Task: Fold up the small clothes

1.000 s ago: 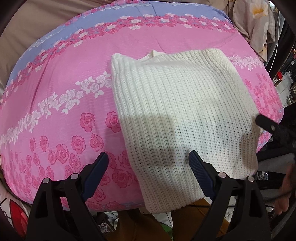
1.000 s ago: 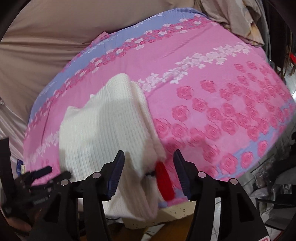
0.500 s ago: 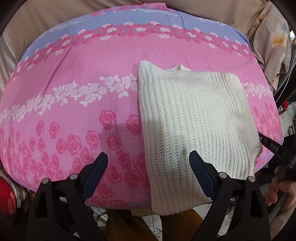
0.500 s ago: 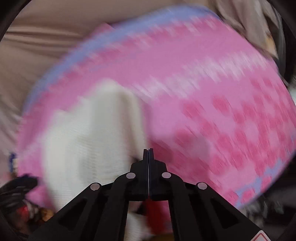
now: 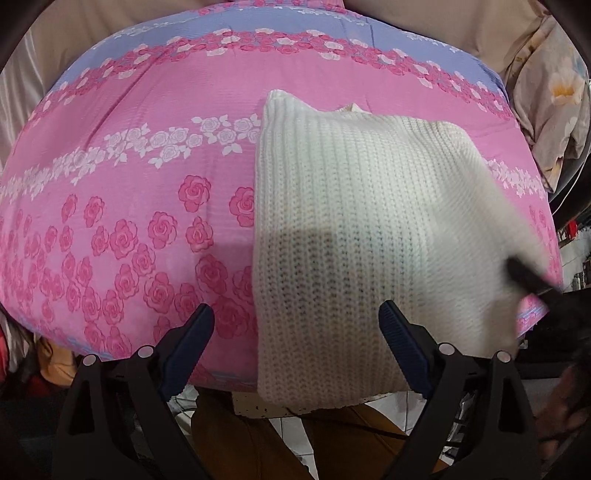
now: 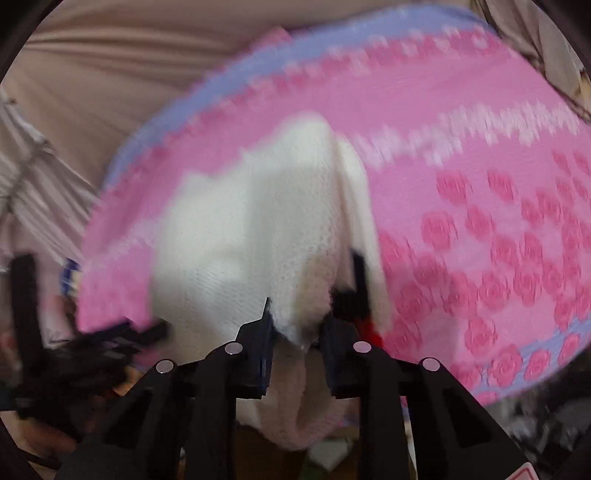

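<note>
A white knitted sweater (image 5: 354, 236) lies folded on the pink rose-print sheet (image 5: 140, 206), its near end hanging over the front edge. My left gripper (image 5: 297, 332) is open and empty, held above the sweater's near left edge. My right gripper (image 6: 297, 325) is shut on the sweater's near right edge (image 6: 299, 317), with knit bunched between the fingers. In the left wrist view, the right gripper's tip (image 5: 524, 275) shows blurred at the sweater's right side. The right wrist view is blurred by motion.
The sheet has a lilac band (image 5: 258, 26) at the far side. A beige floral cloth (image 5: 546, 96) lies at the far right. Beige fabric (image 6: 110, 74) covers the back. A tiled floor (image 5: 291, 424) shows below the front edge.
My right gripper went from open to shut and now grips the sweater's near right edge. My left gripper stayed open and shifted left and back, so the sweater sits further right in its view.
</note>
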